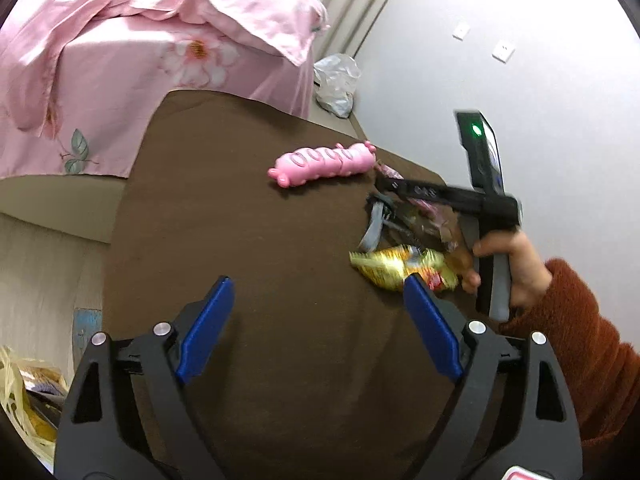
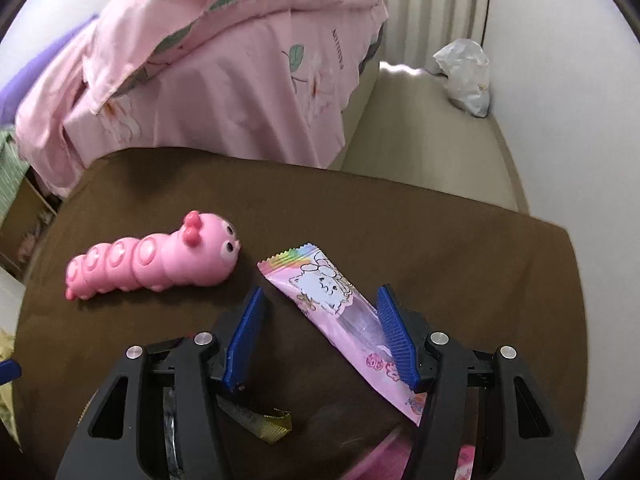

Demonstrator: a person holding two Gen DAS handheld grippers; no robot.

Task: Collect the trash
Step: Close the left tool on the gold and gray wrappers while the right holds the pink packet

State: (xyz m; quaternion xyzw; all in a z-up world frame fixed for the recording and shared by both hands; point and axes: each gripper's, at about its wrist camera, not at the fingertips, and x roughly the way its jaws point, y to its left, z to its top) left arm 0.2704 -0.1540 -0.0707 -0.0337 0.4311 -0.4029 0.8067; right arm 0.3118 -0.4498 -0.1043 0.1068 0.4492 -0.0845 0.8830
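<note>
A pink candy wrapper (image 2: 340, 300) with a cartoon print lies on the brown table (image 2: 460, 248). My right gripper (image 2: 320, 304) is open just above it, and the wrapper runs under the right finger. A gold wrapper scrap (image 2: 272, 424) lies under the left finger. In the left wrist view a crumpled yellow snack wrapper (image 1: 400, 266) lies at the table's right side, with the right gripper (image 1: 380, 192) over a pile of clear and pink wrappers (image 1: 424, 220) behind it. My left gripper (image 1: 318, 284) is open and empty above the table, left of the yellow wrapper.
A pink caterpillar toy (image 2: 156, 260) lies on the table left of the pink wrapper, and also shows in the left wrist view (image 1: 324, 162). A bed with pink bedding (image 2: 224, 80) stands behind. A white plastic bag (image 2: 466, 76) sits by the wall. A yellowish bag (image 1: 20, 392) is at lower left.
</note>
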